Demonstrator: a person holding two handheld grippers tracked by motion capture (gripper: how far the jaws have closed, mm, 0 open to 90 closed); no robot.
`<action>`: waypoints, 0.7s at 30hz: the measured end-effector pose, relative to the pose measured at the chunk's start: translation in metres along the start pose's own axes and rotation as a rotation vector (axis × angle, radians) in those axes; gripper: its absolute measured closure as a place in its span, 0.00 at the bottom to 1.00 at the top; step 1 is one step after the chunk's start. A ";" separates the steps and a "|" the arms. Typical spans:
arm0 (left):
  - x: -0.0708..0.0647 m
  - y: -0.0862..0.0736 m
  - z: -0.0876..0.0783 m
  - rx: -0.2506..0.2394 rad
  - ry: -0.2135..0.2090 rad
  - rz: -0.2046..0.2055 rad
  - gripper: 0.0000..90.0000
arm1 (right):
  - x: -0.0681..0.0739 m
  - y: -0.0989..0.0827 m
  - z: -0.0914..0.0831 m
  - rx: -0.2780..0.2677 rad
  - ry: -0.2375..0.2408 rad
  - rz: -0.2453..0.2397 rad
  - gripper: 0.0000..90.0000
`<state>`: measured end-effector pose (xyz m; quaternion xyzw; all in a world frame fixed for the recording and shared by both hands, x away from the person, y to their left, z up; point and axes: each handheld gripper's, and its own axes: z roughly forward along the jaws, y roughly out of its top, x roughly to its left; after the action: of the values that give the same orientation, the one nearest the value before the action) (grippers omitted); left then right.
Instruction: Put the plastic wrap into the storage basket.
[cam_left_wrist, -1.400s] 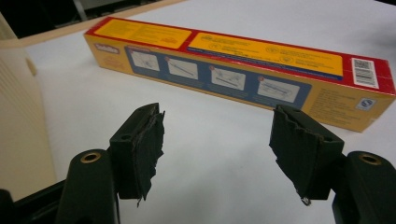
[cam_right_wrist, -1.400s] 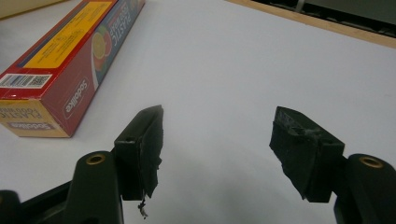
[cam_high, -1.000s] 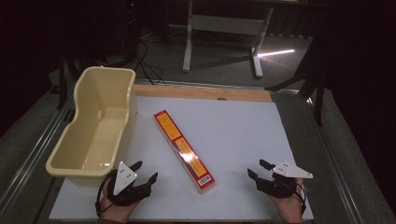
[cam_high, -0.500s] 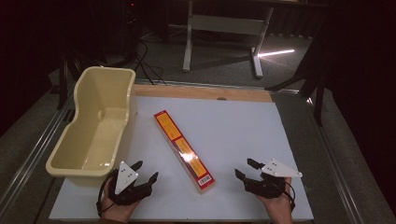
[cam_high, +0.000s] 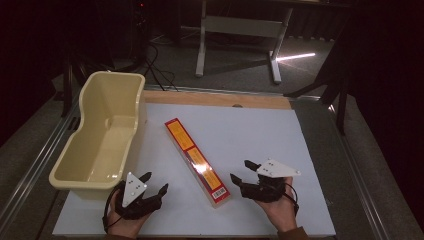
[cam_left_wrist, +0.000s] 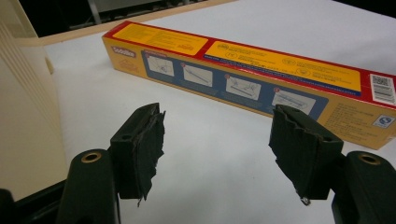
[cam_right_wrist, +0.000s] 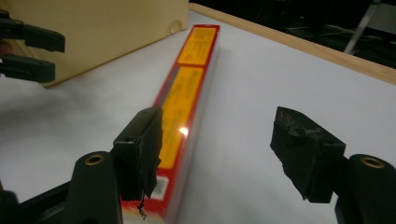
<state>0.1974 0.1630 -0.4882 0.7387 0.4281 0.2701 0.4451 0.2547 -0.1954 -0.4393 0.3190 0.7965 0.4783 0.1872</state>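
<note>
On a white tabletop (cam_high: 280, 135) in a dark room, a long red-and-yellow box (cam_high: 197, 161) lies diagonally between the spread, empty left gripper (cam_high: 150, 184) and right gripper (cam_high: 241, 171), whose jaws have just been opening, beside a cream tub (cam_high: 85, 150)

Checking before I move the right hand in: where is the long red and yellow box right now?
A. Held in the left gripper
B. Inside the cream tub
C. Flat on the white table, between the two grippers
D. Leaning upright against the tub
C: the box lies flat on the white table, beside the tub, with the left gripper and right gripper on either side, both open and empty.
</note>
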 end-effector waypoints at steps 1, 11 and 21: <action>0.000 0.000 0.000 -0.004 -0.003 -0.001 0.38 | 0.002 0.003 0.002 0.001 -0.002 -0.005 0.37; -0.001 0.001 -0.001 -0.011 -0.002 -0.003 0.38 | 0.010 0.025 0.027 0.023 0.029 -0.023 0.36; -0.003 0.001 -0.001 -0.020 0.005 0.009 0.39 | 0.019 0.043 0.056 0.056 0.048 -0.068 0.33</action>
<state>0.1951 0.1610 -0.4869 0.7356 0.4230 0.2781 0.4501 0.2887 -0.1319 -0.4272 0.2850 0.8242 0.4569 0.1752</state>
